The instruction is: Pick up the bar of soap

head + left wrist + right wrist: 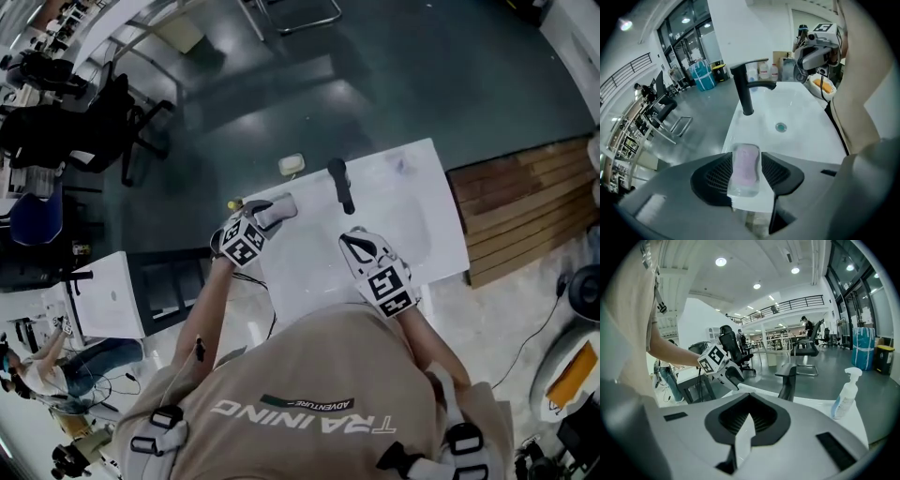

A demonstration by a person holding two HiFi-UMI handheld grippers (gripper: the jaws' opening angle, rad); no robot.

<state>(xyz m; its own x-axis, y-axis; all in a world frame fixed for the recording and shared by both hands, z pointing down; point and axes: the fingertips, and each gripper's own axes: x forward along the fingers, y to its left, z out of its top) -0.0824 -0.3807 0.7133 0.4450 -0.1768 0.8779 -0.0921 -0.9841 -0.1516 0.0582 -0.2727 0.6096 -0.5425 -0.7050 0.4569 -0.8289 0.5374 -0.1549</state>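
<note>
Pink rectangular soap bar (746, 169) at white washbasin (801, 117) corner, long axis lined with gap of spread left tool (746, 159); right tool (747, 417) pressed together, farther.

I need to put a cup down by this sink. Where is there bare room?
Free: the flat rim between the faucet and the spray bottle, and the basin around the drain. Crowded: the left edge, where the left gripper straddles the soap.
</note>
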